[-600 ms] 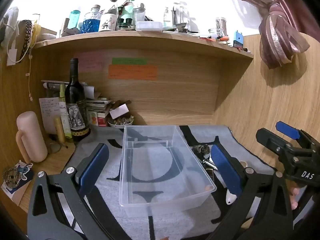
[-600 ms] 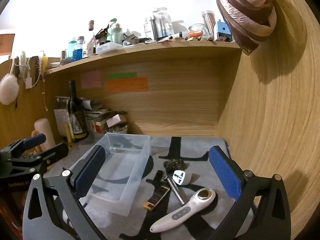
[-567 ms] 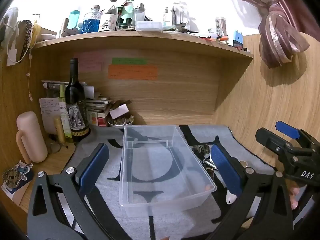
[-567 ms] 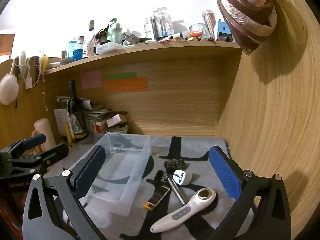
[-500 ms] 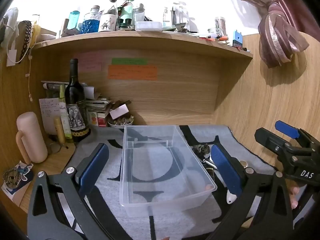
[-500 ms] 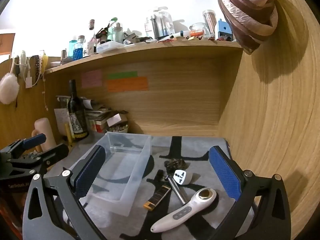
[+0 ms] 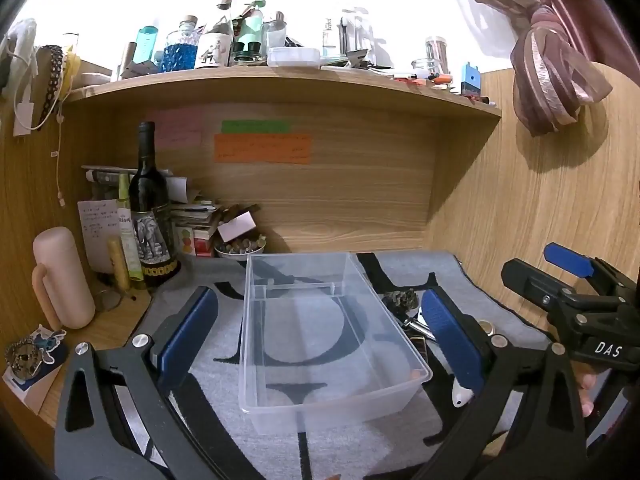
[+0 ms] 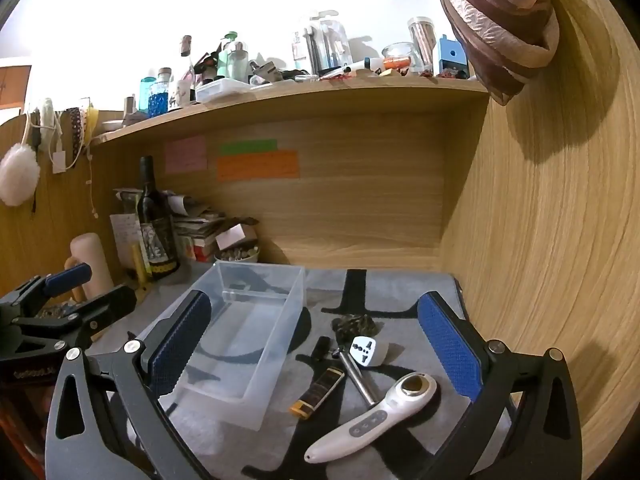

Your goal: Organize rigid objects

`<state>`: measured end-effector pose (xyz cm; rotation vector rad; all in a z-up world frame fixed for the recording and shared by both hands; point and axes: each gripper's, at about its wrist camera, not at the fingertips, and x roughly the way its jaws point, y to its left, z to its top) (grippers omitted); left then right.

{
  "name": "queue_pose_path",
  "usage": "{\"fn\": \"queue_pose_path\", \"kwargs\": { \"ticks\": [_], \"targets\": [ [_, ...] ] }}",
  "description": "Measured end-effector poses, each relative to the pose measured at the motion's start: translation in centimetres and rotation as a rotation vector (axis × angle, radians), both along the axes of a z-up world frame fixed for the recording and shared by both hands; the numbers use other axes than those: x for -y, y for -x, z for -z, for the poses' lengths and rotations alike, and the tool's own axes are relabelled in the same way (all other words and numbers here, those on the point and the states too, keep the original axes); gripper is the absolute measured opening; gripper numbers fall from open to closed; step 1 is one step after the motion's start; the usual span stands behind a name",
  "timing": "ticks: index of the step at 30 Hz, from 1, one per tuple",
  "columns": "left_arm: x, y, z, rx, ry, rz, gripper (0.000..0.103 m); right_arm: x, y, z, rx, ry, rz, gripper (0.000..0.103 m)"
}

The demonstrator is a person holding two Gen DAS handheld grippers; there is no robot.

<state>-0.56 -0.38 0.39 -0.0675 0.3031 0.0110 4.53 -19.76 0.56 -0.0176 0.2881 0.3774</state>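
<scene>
Clear plastic bin point(image 7: 328, 328): empty, open-topped, on the grey patterned mat point(image 8: 400, 292), left of the loose items. White handheld device point(image 8: 372, 416), metal rod point(image 8: 360, 376), white plug adapter point(image 8: 364, 350), dark lighter-like bar point(image 8: 318, 392), dark crumpled lump point(image 8: 354, 324): grouped on the mat just beside the bin. Left gripper point(image 7: 320, 334): jaws wide apart, flanking the bin, holding nothing. Right gripper point(image 8: 316, 340): jaws wide apart above the items, holding nothing. Wine bottle point(image 7: 150, 208): upright, back left.

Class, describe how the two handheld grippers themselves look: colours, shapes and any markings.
Both the left gripper and the right gripper have black triangular cut-out frames with silver bolts and blue textured pads on the jaws. White lettering "DAS" marks the right gripper's body.
</scene>
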Motion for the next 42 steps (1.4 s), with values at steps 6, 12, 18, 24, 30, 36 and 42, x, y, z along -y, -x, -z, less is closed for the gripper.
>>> {"fn": "queue_pose_path", "kwargs": {
  "ticks": [6, 12, 18, 24, 30, 36, 42],
  "targets": [
    [0.12, -0.06, -0.02, -0.005, 0.002, 0.003, 0.103, -0.01, -0.03, 0.11, -0.009, -0.004, -0.005, 0.103],
    [0.12, -0.19, 0.01, -0.006, -0.001, 0.005, 0.103, 0.00, -0.01, 0.08, -0.010, -0.006, -0.007, 0.103],
    [0.41, -0.44, 0.03, -0.003, -0.011, 0.010, 0.103, 0.11, 0.02, 0.07, -0.009, -0.005, -0.005, 0.103],
    [0.47, -0.44, 0.11, -0.001, -0.013, 0.011, 0.103, 0.21, -0.04, 0.02, -0.009, -0.011, -0.008, 0.103],
    [0.50, -0.40, 0.22, 0.001, -0.014, 0.011, 0.103, 0.20, 0.05, -0.01, -0.008, -0.010, -0.007, 0.103],
    [0.54, -0.39, 0.30, 0.000, -0.013, 0.014, 0.103, 0.19, 0.10, -0.11, -0.006, -0.010, -0.007, 0.103],
    [0.65, -0.40, 0.31, 0.001, -0.013, 0.014, 0.103, 0.19, 0.10, -0.09, -0.005, -0.010, -0.009, 0.103]
  ]
}}
